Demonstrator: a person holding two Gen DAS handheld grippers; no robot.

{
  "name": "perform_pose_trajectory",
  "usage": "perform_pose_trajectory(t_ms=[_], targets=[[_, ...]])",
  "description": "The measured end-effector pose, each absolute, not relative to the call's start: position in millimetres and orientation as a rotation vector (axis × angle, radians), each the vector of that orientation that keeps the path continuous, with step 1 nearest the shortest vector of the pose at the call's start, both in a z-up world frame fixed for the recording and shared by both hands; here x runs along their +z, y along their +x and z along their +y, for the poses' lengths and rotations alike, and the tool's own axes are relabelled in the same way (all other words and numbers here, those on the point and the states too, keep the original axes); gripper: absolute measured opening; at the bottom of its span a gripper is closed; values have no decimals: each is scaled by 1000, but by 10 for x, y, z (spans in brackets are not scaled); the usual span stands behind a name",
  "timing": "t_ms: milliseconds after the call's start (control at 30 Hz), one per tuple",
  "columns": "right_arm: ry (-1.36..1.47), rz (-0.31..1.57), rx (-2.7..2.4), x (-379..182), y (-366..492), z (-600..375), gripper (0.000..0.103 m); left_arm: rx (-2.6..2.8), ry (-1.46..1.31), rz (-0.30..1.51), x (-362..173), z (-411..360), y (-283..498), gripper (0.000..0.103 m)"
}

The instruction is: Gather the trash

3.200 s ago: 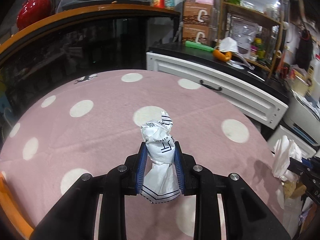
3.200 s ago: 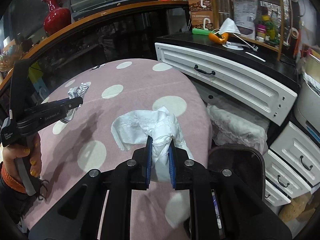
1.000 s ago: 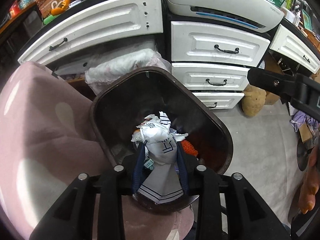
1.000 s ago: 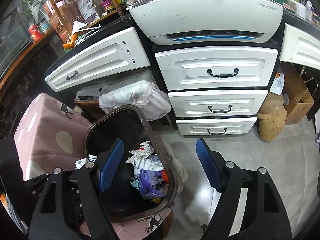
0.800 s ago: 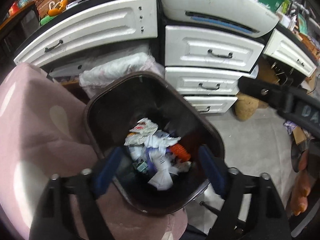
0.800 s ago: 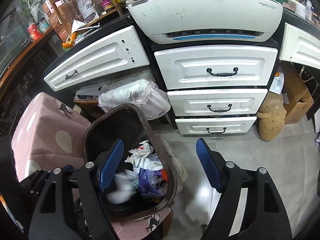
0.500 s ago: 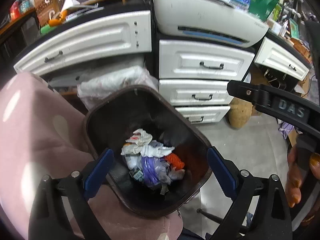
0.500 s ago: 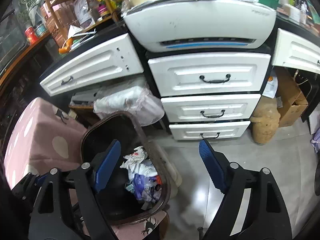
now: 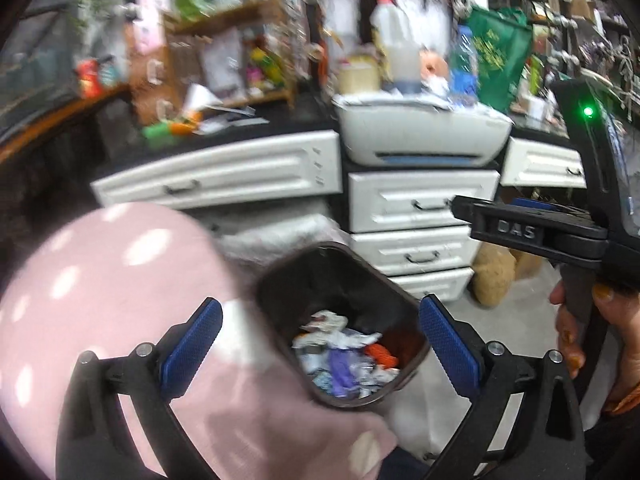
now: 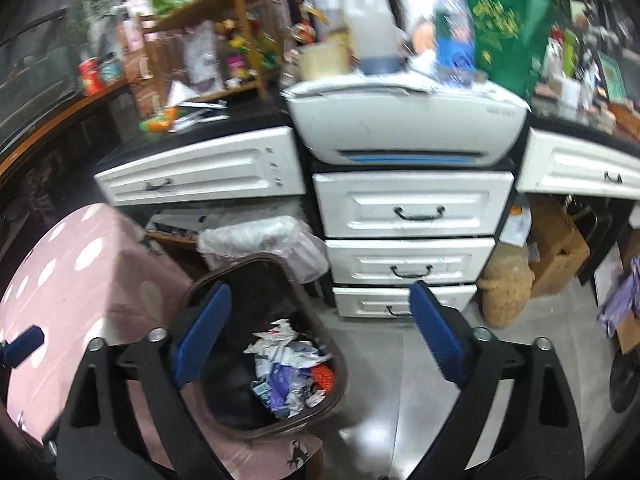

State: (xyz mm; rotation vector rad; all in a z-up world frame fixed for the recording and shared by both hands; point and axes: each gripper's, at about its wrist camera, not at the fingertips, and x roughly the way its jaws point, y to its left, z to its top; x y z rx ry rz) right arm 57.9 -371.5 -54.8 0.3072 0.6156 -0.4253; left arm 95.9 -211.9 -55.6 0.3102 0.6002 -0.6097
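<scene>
Now my left gripper (image 9: 320, 336) tilts downward with its jaws spreading wide and nothing between them; its blue pads (image 9: 191, 347) are ribbed rubber on black angular plastic arms; my right gripper (image 10: 318, 334) slants down the same way, jaws also opening and bare of any load, and in the left wrist view it shows side-on, black and boxy, gripped by my right hand (image 9: 596, 344) around its handle. Below both claws stands the bin (image 9: 280, 280), a dark brown plastic tub with rounded corners and a smooth rim, pressed against the edge of the pink cloth (image 9: 100, 280); the trash (image 10: 290, 368) lies in its bottom, a heap of crumpled white paper with purple and orange scraps mixed in. The cloth is soft and matte, dotted with pale round spots, draped over a rounded surface. Just behind the bin sits a wrinkled translucent plastic bag (image 10: 264, 240); beyond that rises a white drawer unit (image 10: 412, 236) with moulded panels and curved black handles; on top rests a smooth white printer (image 10: 404, 128) with a blue strip; the shelves behind are blurred clutter.
</scene>
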Motion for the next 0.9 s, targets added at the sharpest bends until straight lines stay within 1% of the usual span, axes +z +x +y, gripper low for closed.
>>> perform_pose_trajectory(t_ms=[167,367,467,667,767,900], targets=[[226,540,-359,-314,313,-3180,97,-473,277,524,-410,-1599,776,97],[151,512,-308,-257,3,-2750,97,-289,225,433,-270,-1055,541,97],[113,453,-288,-230,-182,-2592,97,-241,209,385,-208,-881,429,97],[74,353,-229,-145,-478,-2386,97,-212,146,356,-122,-661,242,98],[53,287,-223,-93,-608,-2323,97,-193,107,314,-92,-610,144,97],[45,259,-214,-62,-654,-2286,97,-192,109,296,-104,-636,73,97]])
